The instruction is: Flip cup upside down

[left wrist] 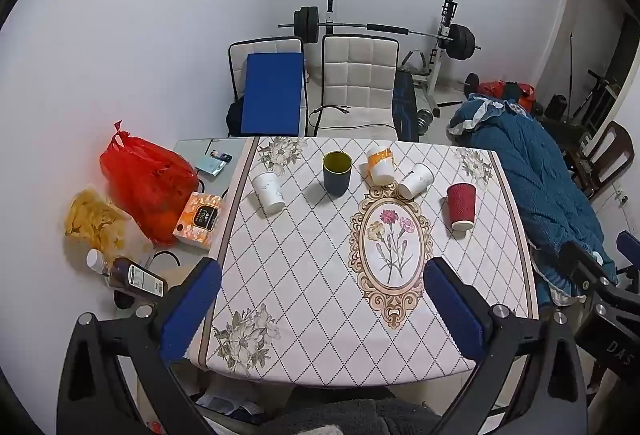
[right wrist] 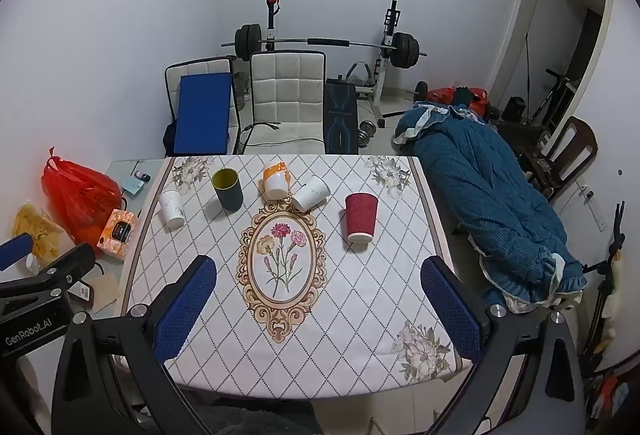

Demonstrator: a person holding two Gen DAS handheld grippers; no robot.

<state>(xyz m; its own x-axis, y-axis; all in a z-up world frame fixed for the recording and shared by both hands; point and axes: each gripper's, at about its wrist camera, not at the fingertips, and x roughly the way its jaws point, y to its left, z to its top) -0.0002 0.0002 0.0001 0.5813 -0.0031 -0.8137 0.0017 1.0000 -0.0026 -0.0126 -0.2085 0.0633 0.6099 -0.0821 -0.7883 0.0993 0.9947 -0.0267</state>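
Observation:
Several cups stand in a row on the patterned tablecloth [left wrist: 320, 295]. A dark blue cup [left wrist: 337, 173] with a yellow inside stands upright, mouth up. A white cup [left wrist: 268, 191], an orange-and-white cup [left wrist: 380, 165], a tilted white cup [left wrist: 416, 179] and a red ribbed cup [left wrist: 461, 206] sit mouth down. The same cups show in the right wrist view: dark blue [right wrist: 228, 189], red [right wrist: 361, 217]. My left gripper [left wrist: 322, 275] is open and empty above the near table edge. My right gripper [right wrist: 318, 273] is open and empty, likewise well short of the cups.
A red plastic bag [left wrist: 148, 183], a snack bag [left wrist: 94, 221], an orange box [left wrist: 198, 221] and a brown bottle [left wrist: 132, 275] lie left of the cloth. Two white chairs [left wrist: 358, 83] and a barbell rack stand behind the table. A blue quilt [right wrist: 492, 207] lies to the right.

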